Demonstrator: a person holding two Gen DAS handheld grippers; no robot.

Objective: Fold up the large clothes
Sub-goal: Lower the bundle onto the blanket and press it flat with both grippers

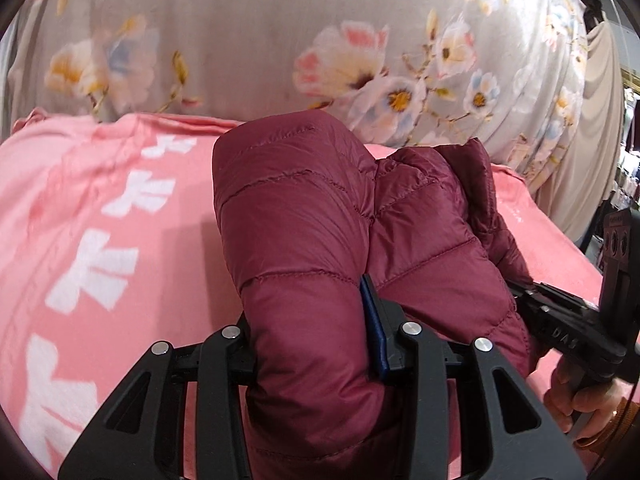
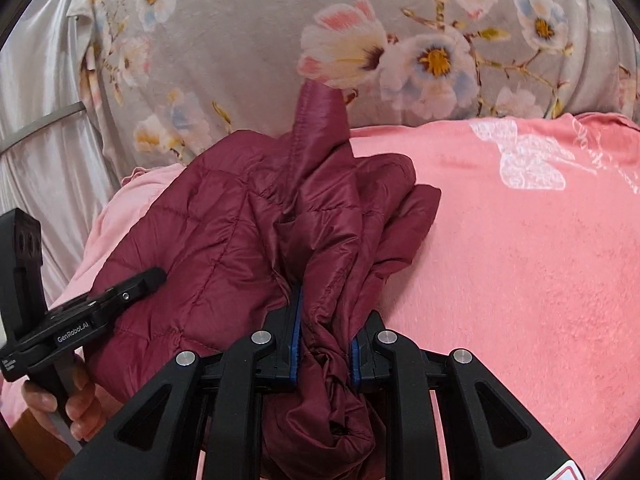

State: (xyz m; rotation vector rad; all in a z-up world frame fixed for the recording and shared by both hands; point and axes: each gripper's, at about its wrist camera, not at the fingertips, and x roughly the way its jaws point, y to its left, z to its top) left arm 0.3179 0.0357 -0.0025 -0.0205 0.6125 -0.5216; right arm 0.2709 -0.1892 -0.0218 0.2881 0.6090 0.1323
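A maroon quilted puffer jacket [image 1: 304, 216] lies bunched on a pink blanket [image 1: 100, 208]. My left gripper [image 1: 314, 340] is shut on a thick padded fold of the jacket near the bottom middle of the left wrist view. My right gripper [image 2: 324, 344] is shut on a gathered, twisted bundle of the same jacket [image 2: 248, 216] in the right wrist view. The right gripper also shows in the left wrist view [image 1: 560, 312] at the jacket's right side. The left gripper shows in the right wrist view [image 2: 120, 292] at the jacket's left side.
The pink blanket [image 2: 520, 272] with white prints covers the bed. A grey floral quilt [image 1: 280, 40] is piled behind it; it also shows in the right wrist view [image 2: 248, 40]. A pale curtain [image 2: 36, 120] hangs at the left.
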